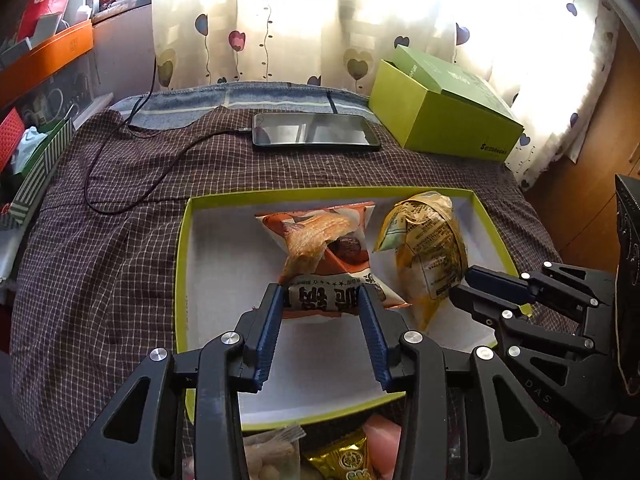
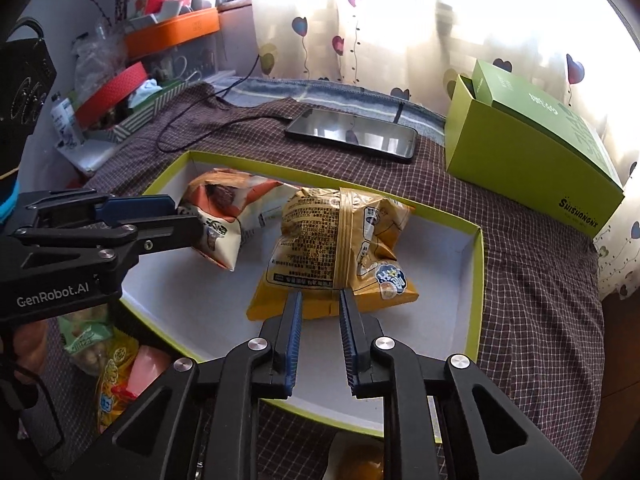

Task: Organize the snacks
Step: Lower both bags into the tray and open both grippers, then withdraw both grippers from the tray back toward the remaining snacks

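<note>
The orange-and-white snack bag (image 1: 320,248), crinkled glossy film pinched at its waist, lies in my shallow lime-rimmed tray (image 1: 182,264) with its white card floor; my left gripper (image 1: 323,300) has its ribbed blue pads pressed to both sides of the bag's near end, jaws half apart, clamped on it; just beside it lies the yellow snack bag (image 2: 340,248), puffy and creased, and my right gripper (image 2: 320,300) is closed on its flat bottom seam; the tray rests on a brown checked cloth (image 1: 120,216); beyond lie a dark phone (image 1: 316,130) and a green cardboard box (image 1: 440,112).
</note>
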`<state>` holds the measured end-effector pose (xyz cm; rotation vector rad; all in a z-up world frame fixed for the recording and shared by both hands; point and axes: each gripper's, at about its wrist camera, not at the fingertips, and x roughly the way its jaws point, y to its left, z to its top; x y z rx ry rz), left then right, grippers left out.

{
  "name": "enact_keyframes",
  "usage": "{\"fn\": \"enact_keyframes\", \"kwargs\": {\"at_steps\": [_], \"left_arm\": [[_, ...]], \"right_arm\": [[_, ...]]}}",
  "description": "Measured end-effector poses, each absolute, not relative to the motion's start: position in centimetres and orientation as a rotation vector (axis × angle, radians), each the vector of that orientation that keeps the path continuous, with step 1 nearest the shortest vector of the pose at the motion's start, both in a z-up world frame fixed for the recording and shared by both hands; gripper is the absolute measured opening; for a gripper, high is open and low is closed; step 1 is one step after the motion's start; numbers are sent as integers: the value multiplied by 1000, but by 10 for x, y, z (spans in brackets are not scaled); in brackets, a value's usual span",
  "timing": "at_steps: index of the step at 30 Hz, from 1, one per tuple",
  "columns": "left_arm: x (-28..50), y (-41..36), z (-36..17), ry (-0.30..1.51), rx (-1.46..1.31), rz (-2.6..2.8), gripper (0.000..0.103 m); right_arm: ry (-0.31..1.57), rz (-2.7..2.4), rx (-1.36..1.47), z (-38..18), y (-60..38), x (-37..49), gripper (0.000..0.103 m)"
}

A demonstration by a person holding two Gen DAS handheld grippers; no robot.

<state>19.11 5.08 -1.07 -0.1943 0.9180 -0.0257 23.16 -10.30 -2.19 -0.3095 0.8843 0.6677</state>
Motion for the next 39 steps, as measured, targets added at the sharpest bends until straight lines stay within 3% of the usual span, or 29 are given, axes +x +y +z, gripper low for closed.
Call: {"fn": "enact_keyframes", "kwargs": {"at_steps": [15, 39], "left_arm": [[149, 38, 9, 841, -162, -25, 41], [43, 14, 15, 794, -146, -18, 41]], "right_arm": [[817, 663, -227, 9, -139, 164, 39], [790, 702, -196, 10, -157, 71, 40]]}}
